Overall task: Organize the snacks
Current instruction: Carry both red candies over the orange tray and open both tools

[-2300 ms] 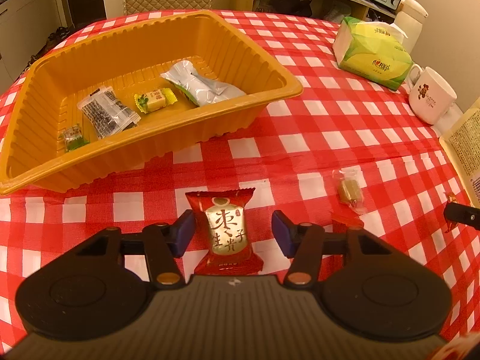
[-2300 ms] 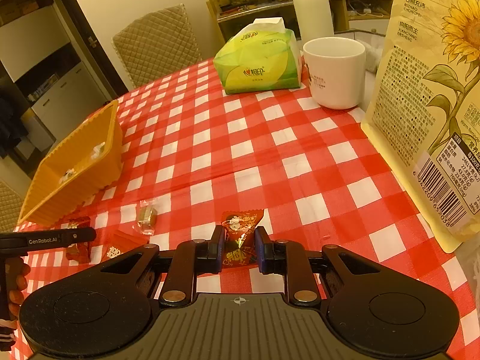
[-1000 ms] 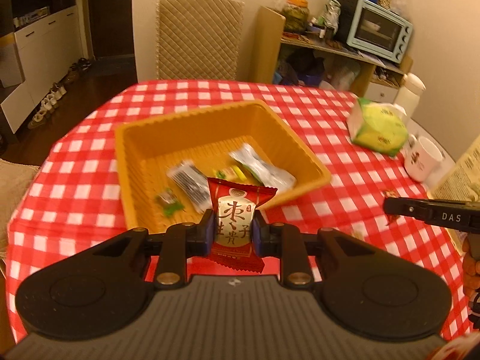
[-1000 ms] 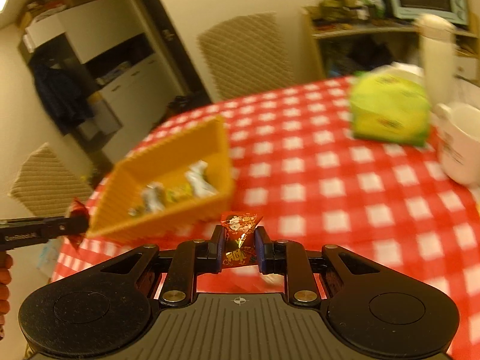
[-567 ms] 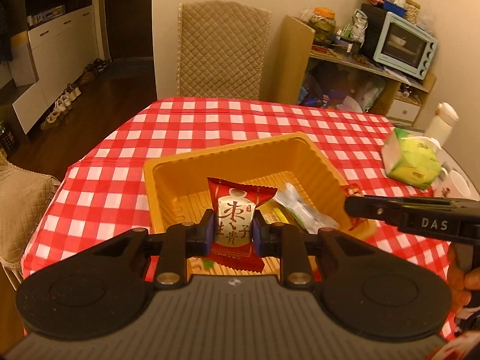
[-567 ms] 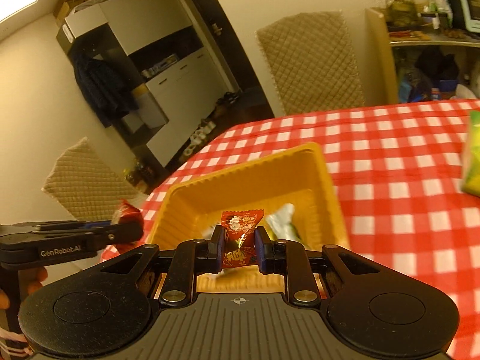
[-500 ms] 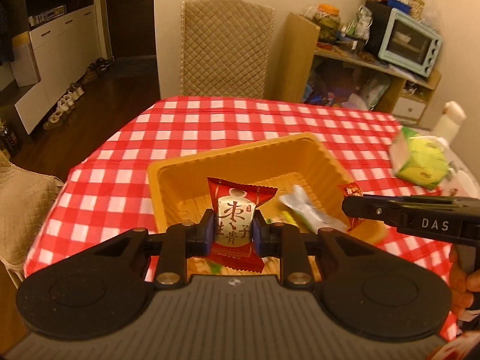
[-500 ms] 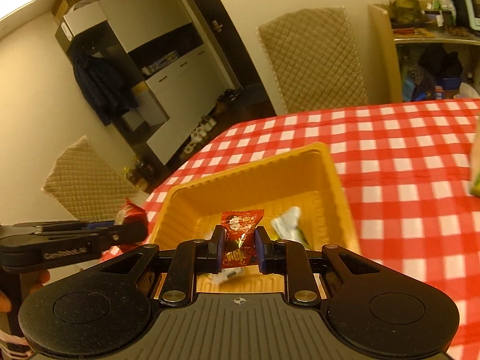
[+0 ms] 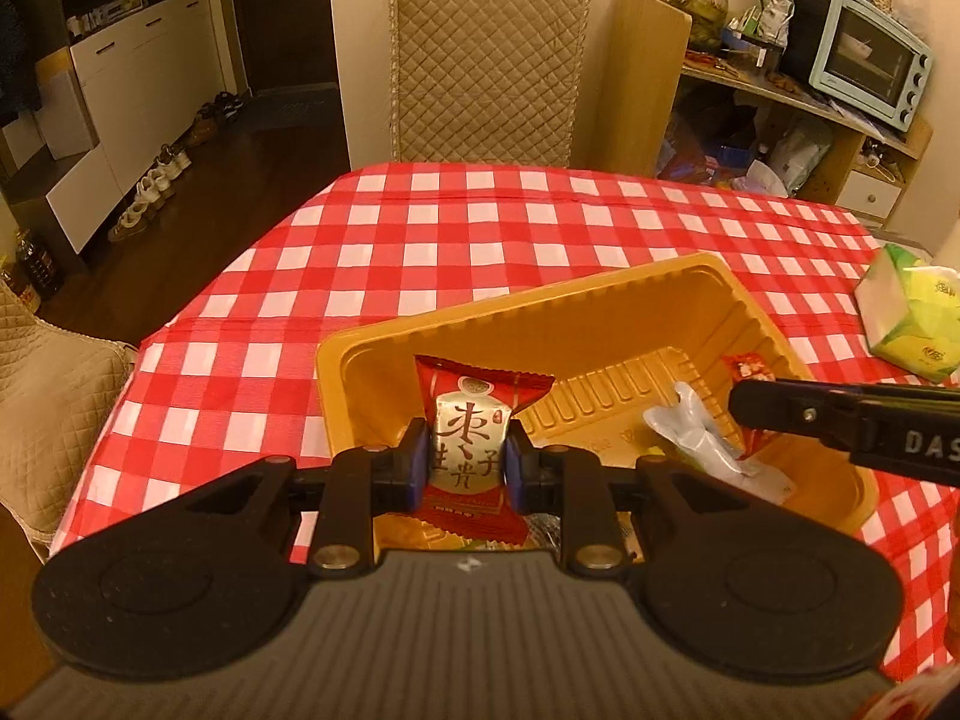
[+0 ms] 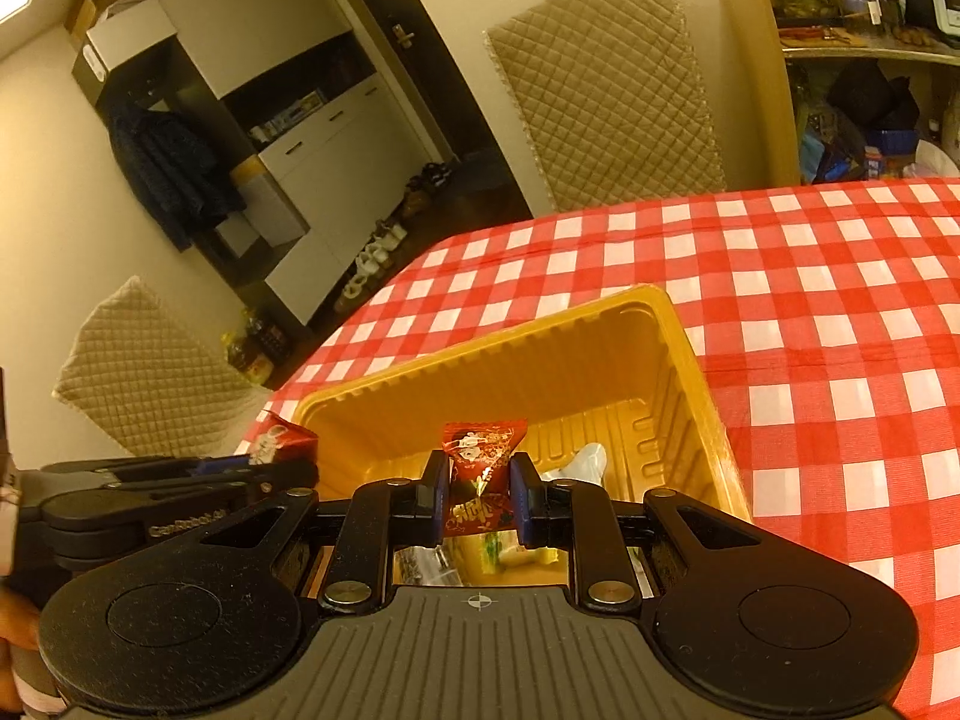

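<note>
left tool clamping red snack packet, over tray

We read large Chinese characters, 枣 among them, on the red snack packet. The right gripper bears "DAS". The left gripper shows a blurred "GenRobot.AI".

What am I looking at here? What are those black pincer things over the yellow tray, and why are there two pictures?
There is no robot: a person holds a hand-held pincer tool in each hand, and each tool carries a wide-angle camera looking along its two fingers. One picture comes from the left gripper, which is clamped on a red snack packet. The other comes from the right gripper, clamped on a small red candy. Each tool also shows at the edge of the other's picture. Both hang over a yellow tray on a red checked tablecloth; a few wrapped snacks, one a pale wrapper, already lie inside.
</note>
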